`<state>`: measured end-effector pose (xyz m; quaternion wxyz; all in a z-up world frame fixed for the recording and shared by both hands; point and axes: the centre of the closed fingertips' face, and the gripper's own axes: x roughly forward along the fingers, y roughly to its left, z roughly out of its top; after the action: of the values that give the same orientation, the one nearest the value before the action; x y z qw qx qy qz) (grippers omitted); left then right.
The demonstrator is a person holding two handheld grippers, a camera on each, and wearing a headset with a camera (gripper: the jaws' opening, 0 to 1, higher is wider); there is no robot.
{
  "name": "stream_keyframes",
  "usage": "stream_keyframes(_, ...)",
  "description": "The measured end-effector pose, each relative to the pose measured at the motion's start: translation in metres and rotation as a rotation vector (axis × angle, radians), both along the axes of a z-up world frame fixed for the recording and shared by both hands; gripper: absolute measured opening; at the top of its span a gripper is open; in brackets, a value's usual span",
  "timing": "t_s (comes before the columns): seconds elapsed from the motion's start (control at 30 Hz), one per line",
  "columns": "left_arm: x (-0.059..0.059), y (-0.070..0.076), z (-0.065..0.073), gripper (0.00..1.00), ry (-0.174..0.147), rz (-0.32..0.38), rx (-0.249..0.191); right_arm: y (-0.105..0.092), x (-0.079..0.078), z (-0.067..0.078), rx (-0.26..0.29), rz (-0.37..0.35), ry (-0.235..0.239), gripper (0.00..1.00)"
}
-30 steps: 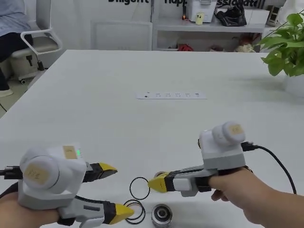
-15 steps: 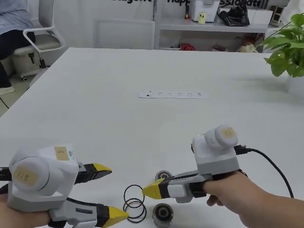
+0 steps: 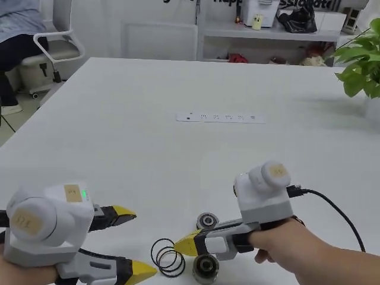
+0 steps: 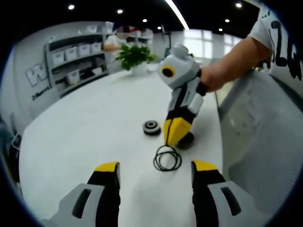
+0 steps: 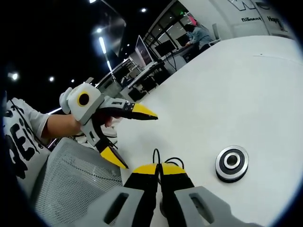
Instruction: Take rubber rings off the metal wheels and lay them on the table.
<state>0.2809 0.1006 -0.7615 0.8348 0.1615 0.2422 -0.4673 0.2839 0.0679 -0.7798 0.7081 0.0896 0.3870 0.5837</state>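
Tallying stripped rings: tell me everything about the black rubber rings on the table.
The rubber rings are thin black loops, overlapping in a small flat pile on the white table; count unclear. The right gripper, jaws shut, seems to pinch one loop's edge. A metal wheel lies close beside them.

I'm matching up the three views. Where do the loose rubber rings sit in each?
Head view: rubber rings, bottom centre.
Left gripper view: rings at centre, beyond the open jaws.
Right gripper view: rings low centre, at the shut jaws' tips.
Shared landmark: the metal wheel farther from the person.
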Motion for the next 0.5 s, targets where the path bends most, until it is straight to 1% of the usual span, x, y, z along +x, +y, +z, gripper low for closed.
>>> stream_keyframes(0.17, -0.0014, 0.0004, -0.0021, 0.62, 0.0, -0.006, 0.01, -0.0016, -0.0001, -0.0036, -0.015, -0.002, 0.004, 0.0)
stream_keyframes(0.5, -0.0028, -0.002, -0.0036, 0.62, 0.005, -0.011, 0.007, -0.0052, 0.0002, -0.0092, -0.042, -0.012, 0.009, 0.0)
